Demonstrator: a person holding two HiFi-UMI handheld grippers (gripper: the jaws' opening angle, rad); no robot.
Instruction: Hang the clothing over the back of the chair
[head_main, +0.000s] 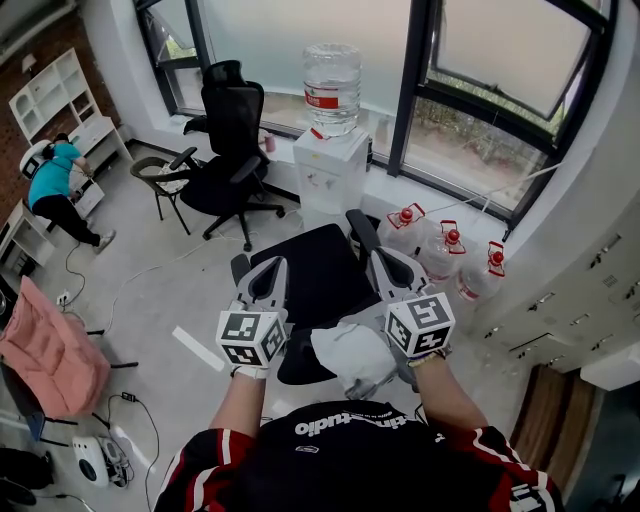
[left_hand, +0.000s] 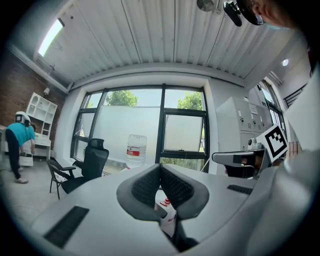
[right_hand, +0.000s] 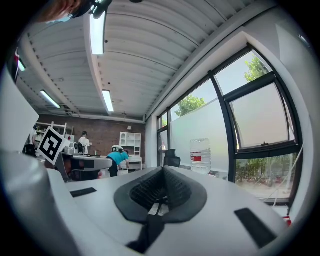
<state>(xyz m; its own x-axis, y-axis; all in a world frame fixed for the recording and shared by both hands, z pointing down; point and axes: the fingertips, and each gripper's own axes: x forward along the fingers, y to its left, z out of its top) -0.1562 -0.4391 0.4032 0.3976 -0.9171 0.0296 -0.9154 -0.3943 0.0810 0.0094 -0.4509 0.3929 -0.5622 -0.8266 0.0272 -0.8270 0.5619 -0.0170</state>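
Note:
A black office chair (head_main: 312, 268) stands just below me, its seat and both armrests in the head view. A bunched white garment (head_main: 352, 358) lies between my wrists, over the dark near part of the chair; whether it rests on the chair's back I cannot tell. My left gripper (head_main: 268, 276) hovers over the seat's left side, jaws together and empty, as the left gripper view (left_hand: 160, 167) confirms. My right gripper (head_main: 392, 268) hangs level over the right armrest, also shut on nothing (right_hand: 162, 170). Neither gripper holds the garment.
A water dispenser (head_main: 328, 165) with a big bottle stands beyond the chair by the window. A second black office chair (head_main: 232, 150) is at the back left, spare water bottles (head_main: 440, 248) at the right. A pink padded chair (head_main: 45, 350) and a person in teal (head_main: 50, 185) are at the left.

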